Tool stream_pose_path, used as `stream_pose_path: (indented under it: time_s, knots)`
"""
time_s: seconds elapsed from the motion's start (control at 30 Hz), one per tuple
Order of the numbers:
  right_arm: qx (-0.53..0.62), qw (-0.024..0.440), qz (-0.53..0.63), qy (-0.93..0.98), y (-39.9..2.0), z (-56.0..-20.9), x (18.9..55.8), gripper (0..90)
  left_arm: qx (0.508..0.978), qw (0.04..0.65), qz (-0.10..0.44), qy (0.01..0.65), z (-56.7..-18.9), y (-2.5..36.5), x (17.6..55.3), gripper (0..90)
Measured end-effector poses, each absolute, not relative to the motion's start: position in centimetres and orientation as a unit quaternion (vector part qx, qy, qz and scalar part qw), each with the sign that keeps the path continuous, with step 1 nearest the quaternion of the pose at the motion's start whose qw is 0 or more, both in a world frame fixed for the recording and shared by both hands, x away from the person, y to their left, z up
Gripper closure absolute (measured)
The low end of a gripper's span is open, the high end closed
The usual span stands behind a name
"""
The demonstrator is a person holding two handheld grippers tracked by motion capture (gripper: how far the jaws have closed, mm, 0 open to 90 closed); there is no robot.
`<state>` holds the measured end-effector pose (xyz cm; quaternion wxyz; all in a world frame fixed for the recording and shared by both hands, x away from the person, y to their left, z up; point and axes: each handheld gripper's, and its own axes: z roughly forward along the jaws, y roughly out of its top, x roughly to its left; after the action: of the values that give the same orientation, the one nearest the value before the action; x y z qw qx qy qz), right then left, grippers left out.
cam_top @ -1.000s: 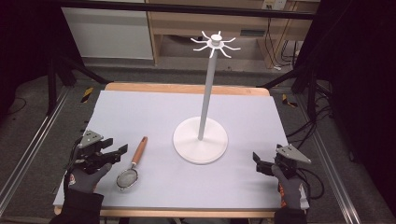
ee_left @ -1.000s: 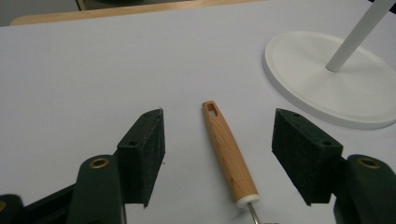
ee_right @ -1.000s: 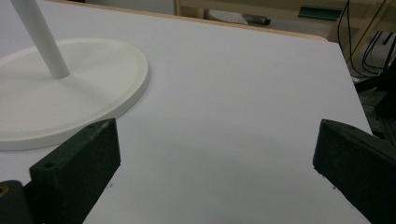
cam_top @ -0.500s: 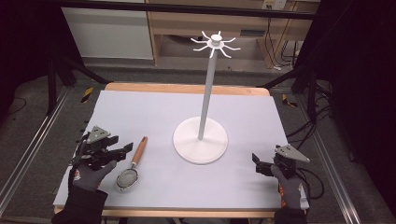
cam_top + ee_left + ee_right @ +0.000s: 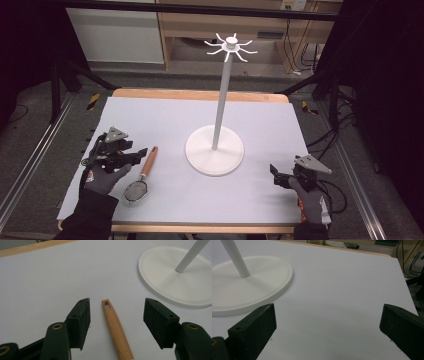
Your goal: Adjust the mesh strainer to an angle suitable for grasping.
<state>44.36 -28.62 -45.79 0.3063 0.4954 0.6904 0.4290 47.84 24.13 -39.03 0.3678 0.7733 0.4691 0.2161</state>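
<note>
Matte white tabletop [image 5: 165, 120], wooden-handled strainer [image 5: 140, 179]

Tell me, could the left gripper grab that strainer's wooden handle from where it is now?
Probably yes. The left gripper is open, the wooden handle lies on the table between its jaws, and nothing blocks it.

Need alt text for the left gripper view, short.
Open left gripper, its two black jaws either side of a strainer's wooden handle lying on the white table, not touching it. The handle's slotted tip points away from the camera; the white stand's round base and pole sit upper right.
</note>
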Motion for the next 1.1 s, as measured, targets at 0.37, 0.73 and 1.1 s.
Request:
stream_pose_path:
  time_s: [0.37,0.73,1.1]
  knots:
    - [0.493,0.301,0.422,0.698,-28.5,-46.0,44.5,1.2,0.793,0.331,0.198,0.471,-41.6,22.6,49.1,39.9]
    - [0.494,0.295,0.415,0.705,-28.3,-46.3,44.6,1.2,0.806,0.294,0.183,0.479,-43.7,22.5,49.5,43.2]
    - [0.49,0.292,0.408,0.713,-28.1,-46.6,44.7,1.2,0.808,0.275,0.159,0.496,-45.4,22.5,50.0,48.2]
